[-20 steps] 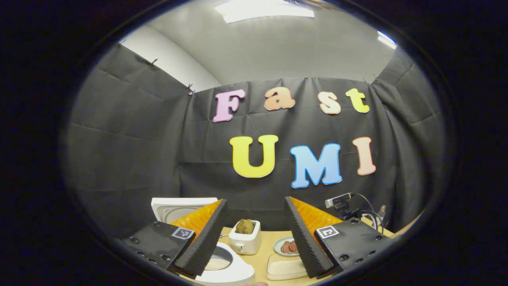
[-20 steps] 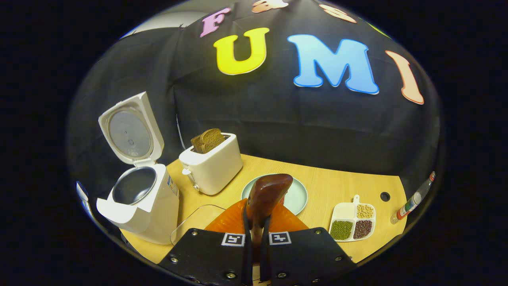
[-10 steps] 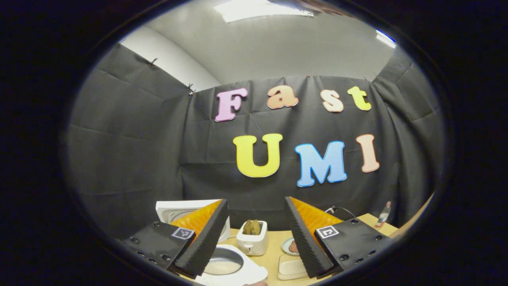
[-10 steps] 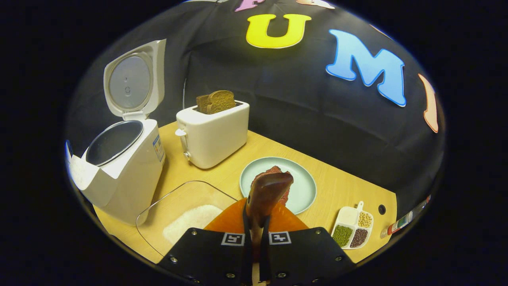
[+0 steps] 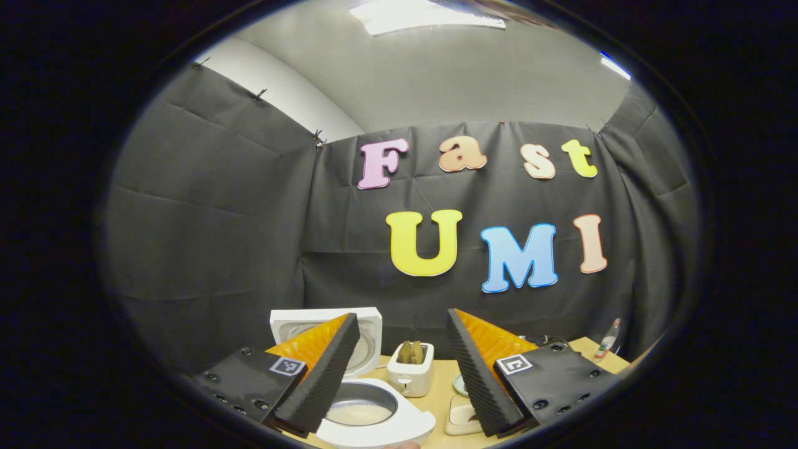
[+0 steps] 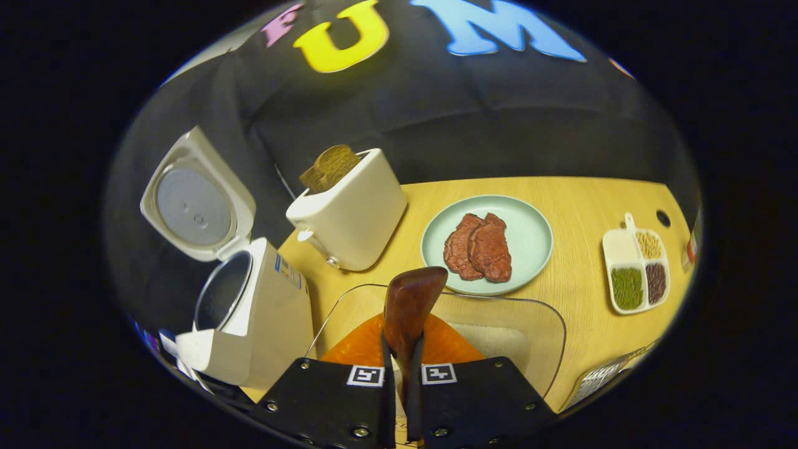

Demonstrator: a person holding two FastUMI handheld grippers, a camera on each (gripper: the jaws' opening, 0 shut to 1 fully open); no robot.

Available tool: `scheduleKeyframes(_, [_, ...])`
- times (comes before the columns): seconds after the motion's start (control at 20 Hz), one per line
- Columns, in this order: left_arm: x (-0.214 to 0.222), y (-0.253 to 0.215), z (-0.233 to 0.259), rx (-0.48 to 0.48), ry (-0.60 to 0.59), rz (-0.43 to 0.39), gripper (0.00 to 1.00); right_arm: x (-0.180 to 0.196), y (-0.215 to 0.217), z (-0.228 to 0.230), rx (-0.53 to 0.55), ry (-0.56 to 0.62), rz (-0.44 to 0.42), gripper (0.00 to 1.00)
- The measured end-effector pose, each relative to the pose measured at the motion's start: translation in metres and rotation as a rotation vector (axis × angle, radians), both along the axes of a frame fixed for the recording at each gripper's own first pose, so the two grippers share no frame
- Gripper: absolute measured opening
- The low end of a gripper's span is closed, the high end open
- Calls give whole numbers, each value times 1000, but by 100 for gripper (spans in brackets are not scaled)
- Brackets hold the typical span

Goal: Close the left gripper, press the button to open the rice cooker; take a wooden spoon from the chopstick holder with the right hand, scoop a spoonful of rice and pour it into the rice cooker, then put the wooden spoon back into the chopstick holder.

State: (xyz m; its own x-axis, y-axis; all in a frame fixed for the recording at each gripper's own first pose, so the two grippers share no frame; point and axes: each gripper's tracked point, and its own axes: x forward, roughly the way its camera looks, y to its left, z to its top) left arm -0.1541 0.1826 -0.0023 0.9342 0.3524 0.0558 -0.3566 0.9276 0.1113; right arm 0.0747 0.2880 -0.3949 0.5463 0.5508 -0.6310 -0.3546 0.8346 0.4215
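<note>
My right gripper (image 6: 402, 349) is shut on the dark wooden spoon (image 6: 410, 299), whose bowl points forward above a clear glass dish of white rice (image 6: 492, 340). The white rice cooker (image 6: 262, 312) stands at the left with its lid (image 6: 196, 199) up and its inner pot showing. In the left gripper view my left gripper (image 5: 399, 368) stands open with nothing between its fingers, raised above the cooker's open pot (image 5: 361, 411); the lid (image 5: 327, 327) stands behind the left finger.
A white toaster (image 6: 352, 209) with bread stands behind the rice dish. A pale green plate (image 6: 530, 234) holds two slices of meat. A small divided dish of beans (image 6: 636, 262) and a bottle (image 5: 606, 337) sit at the table's far right.
The right gripper has tilted down and swung right, so the spoon now hangs over the rice dish. The left gripper has drifted left; the cooker's pot shows more fully beneath it.
</note>
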Motion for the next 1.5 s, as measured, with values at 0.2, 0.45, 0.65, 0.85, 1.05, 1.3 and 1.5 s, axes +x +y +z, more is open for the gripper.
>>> scheduleKeyframes(0.2, [1,-5,-2,20,24,-21,97,11,-23,11,217,96,-179,7])
scheduleKeyframes(0.45, [3,-10,2,1,21,-54,97,21,-41,35,494,201,-330,8])
scheduleKeyframes(0.65, [7,-13,3,-10,14,-79,95,25,-36,81,715,219,-363,7])
scheduleKeyframes(0.85, [9,-14,6,-16,4,-105,97,25,-26,128,807,181,-346,7])
scheduleKeyframes(1.05, [8,-16,6,-14,2,-127,97,23,-11,166,840,140,-319,7])
scheduleKeyframes(1.3, [6,-14,7,-24,8,-132,95,27,16,189,829,116,-300,7])
scheduleKeyframes(1.5, [6,0,0,-34,11,-125,94,28,48,207,782,88,-246,7])
